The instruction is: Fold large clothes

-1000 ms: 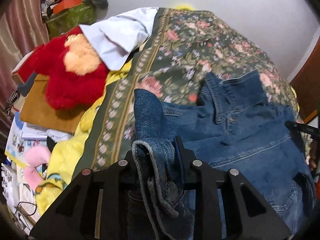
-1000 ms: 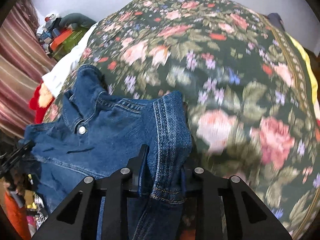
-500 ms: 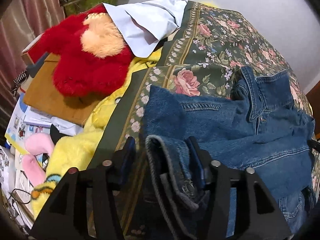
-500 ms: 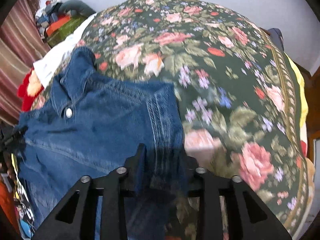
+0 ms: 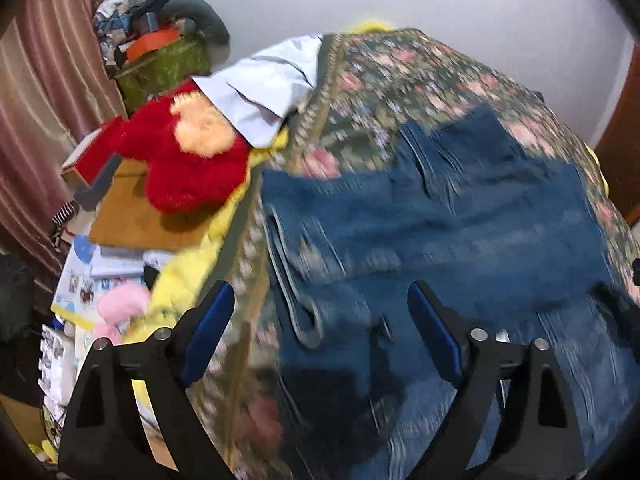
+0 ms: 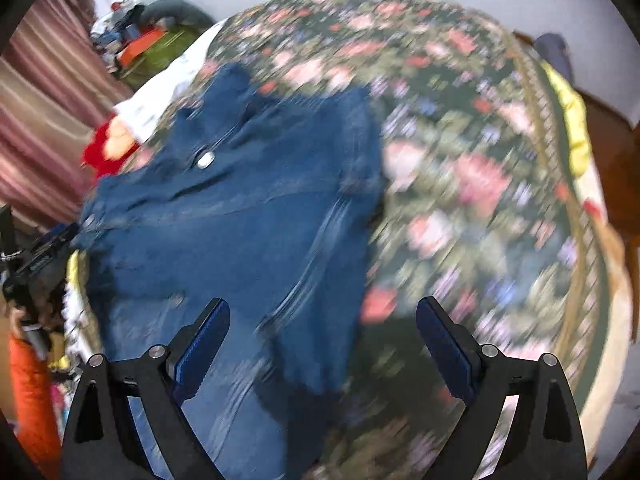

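Denim jacket (image 5: 440, 220) flat on bedspread (image 6: 460, 140)

A floral bedspread (image 5: 400, 68) covers the bed. Beside it lie a red plush toy (image 5: 188, 160), a white cloth (image 5: 264, 92) and a brown board (image 5: 136, 216). Striped curtains (image 6: 36, 120) hang behind.

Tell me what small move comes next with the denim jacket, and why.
Probably bring both grippers down to grasp the denim jacket again for another fold: left gripper and right gripper are open and empty, and it lies on the floral bedspread.
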`<control>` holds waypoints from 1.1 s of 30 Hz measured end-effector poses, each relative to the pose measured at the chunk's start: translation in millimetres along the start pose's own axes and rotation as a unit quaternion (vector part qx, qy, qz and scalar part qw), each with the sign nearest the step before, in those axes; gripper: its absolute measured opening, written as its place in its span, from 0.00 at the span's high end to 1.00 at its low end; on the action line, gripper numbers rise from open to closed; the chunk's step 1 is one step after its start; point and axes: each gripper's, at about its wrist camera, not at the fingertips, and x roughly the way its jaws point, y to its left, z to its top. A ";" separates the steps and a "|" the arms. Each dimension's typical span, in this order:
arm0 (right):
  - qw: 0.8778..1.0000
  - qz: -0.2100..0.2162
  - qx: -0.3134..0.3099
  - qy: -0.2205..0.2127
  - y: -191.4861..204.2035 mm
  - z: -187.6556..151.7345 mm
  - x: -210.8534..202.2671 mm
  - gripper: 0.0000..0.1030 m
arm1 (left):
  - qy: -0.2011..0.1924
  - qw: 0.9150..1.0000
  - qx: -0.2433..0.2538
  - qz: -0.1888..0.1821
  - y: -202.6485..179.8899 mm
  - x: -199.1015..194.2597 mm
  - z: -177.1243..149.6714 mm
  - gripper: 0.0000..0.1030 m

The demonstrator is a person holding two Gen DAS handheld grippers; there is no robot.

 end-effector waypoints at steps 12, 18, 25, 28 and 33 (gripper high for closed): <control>0.997 -0.042 -0.049 0.052 24.3 -104.7 -4.3 0.09 | 0.142 0.989 -0.017 0.029 5.7 37.0 -130.0 0.14; 0.999 -0.023 -0.010 0.034 13.5 -129.7 -32.1 0.09 | 0.163 0.983 -0.077 -0.008 28.9 21.0 -174.1 0.14; 0.999 0.036 0.025 0.024 17.0 -146.4 -47.9 0.09 | 0.171 0.974 -0.138 -0.055 35.7 4.2 -211.8 0.14; 0.999 0.045 0.018 0.016 25.5 -152.3 -50.6 0.13 | 0.168 0.969 -0.167 -0.069 37.2 0.5 -221.3 0.14; 0.999 0.051 -0.003 -0.006 41.3 -164.5 -55.5 0.40 | 0.157 0.976 -0.137 -0.068 11.7 -12.7 -231.2 0.32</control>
